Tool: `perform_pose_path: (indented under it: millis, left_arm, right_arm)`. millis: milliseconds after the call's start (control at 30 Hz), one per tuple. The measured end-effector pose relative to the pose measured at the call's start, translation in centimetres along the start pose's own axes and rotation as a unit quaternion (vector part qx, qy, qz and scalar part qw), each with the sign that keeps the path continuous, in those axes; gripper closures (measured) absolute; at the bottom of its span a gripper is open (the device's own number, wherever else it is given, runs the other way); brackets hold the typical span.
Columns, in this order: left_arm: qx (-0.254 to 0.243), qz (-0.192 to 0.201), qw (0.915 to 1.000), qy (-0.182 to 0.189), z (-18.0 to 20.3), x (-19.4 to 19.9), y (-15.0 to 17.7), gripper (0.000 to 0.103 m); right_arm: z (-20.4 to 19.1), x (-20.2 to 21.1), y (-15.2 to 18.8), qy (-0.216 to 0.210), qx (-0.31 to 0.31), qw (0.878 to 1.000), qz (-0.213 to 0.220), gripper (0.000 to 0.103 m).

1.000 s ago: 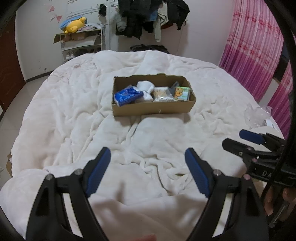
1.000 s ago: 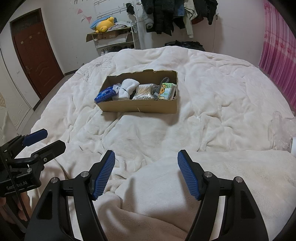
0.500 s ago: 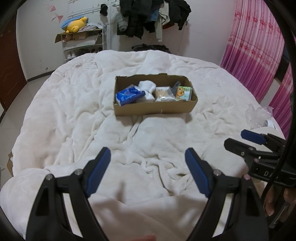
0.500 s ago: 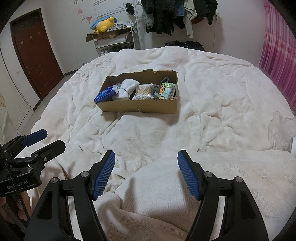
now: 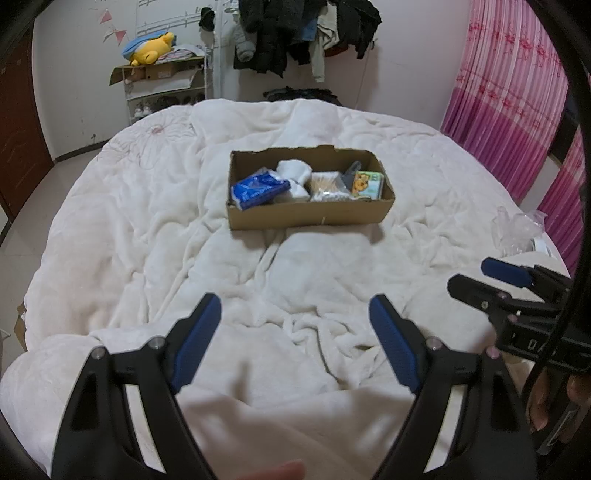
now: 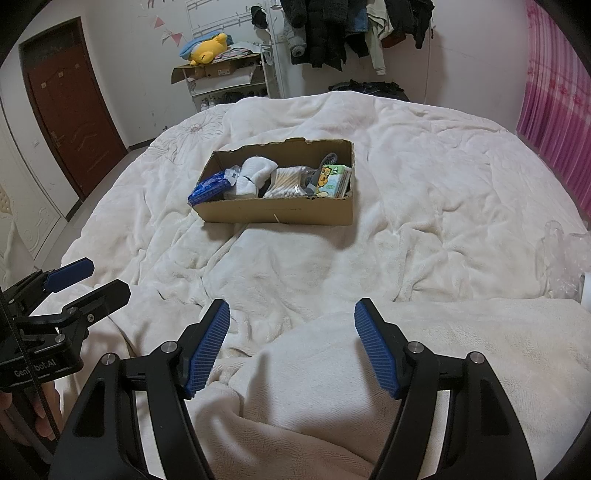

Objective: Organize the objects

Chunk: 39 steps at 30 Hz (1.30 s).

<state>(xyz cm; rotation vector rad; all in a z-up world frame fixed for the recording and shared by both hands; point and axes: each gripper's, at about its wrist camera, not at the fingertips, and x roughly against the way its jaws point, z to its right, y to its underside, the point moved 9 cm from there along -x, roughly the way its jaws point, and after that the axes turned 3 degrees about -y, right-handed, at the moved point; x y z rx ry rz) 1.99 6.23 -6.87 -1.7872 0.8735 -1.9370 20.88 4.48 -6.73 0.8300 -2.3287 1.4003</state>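
Note:
A brown cardboard box [image 5: 314, 218] [image 6: 277, 214] sits in the middle of a white bed. It holds a blue tissue pack [image 5: 258, 190] [image 6: 208, 188], white socks [image 5: 295, 175] [image 6: 255, 175], a pack of cotton swabs [image 5: 327, 186] [image 6: 286, 182] and a green cartoon pack [image 5: 365, 184] [image 6: 332, 182]. My left gripper [image 5: 295, 339] is open and empty over the near blanket. My right gripper [image 6: 291, 343] is open and empty beside it, and also shows in the left wrist view [image 5: 480, 280]. The left gripper shows in the right wrist view [image 6: 88, 280].
The bed is covered by a rumpled white blanket [image 5: 147, 240] [image 6: 424, 206]. Clear plastic wrapping [image 5: 517, 229] [image 6: 565, 254] lies at the right edge. A shelf with a yellow plush [image 5: 151, 51] [image 6: 210, 48], hanging clothes [image 5: 295, 33], pink curtains [image 5: 509, 103] and a brown door [image 6: 70, 122] surround the bed.
The left wrist view has shifted slightly, so the box sits a little further right and lower. Both grippers stay open and empty.

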Motion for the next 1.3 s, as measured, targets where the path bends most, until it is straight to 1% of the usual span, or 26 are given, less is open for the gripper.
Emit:
perform_pose_path:
  millis: [833,1067,1300]
  left_arm:
    - [-0.001,-0.004,1.0,-0.002,0.0,-0.3,0.3,0.019]
    - [0.0,-0.013,0.9999,0.001,0.1,-1.1,0.6,0.019]
    - [-0.023,-0.014,0.9996,0.005,0.7,-2.1,0.6,0.019]
  right_arm:
    - [-0.1,-0.1,0.2,-0.001,0.001,1.0,-0.005,0.03]
    - [-0.1,-0.4,0.4,-0.001,-0.001,1.0,-0.009,0.03]
    - [0.0,-1.2,0.5,-0.006,-0.001,1.0,-0.02,0.03]
